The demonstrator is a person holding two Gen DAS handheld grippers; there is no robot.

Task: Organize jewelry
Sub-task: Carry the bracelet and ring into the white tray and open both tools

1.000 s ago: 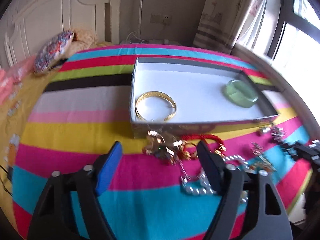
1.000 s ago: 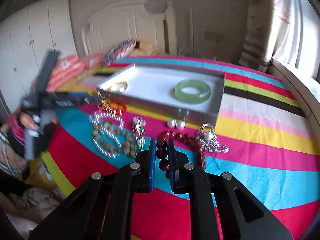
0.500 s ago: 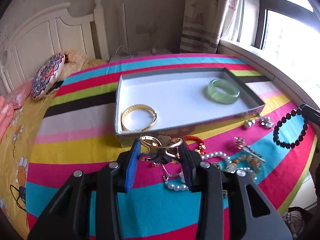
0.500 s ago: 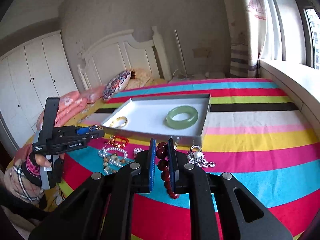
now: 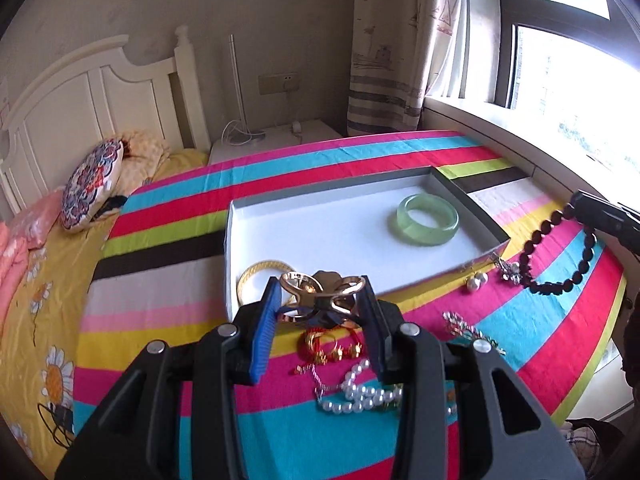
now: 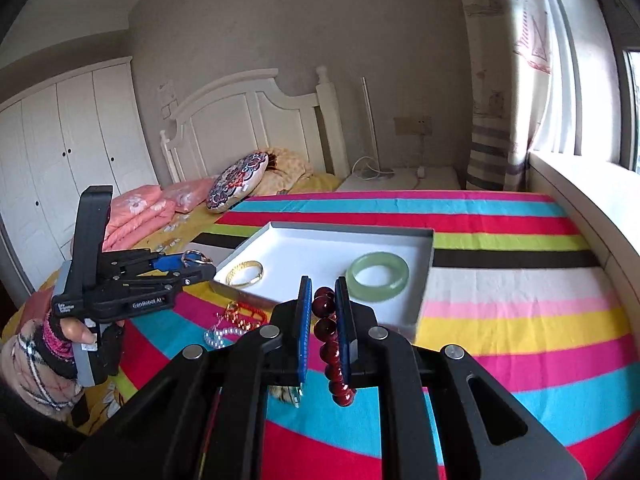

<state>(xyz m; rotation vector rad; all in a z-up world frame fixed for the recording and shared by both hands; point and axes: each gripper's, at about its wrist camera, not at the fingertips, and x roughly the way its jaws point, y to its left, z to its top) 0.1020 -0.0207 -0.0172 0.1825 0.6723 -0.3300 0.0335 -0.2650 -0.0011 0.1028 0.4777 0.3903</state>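
Striped bedspread [image 5: 168,248]; both hand-held grippers clamping jewelry.

Left black two-finger gripper [image 5: 320,300] angled downward, blue-padded fingers [image 5: 265,332] clamped on a gold openwork ornament [image 5: 322,298], lifted clear of the bed. Gripped from below by a hand [image 6: 74,330] in a dark fingerless glove, patterned sleeve behind it. Right black two-finger gripper [image 6: 323,312] tilted slightly down, fingers [image 6: 305,320] nearly together, pinching a strand of dark red round beads [image 6: 330,344] that dangles beneath.
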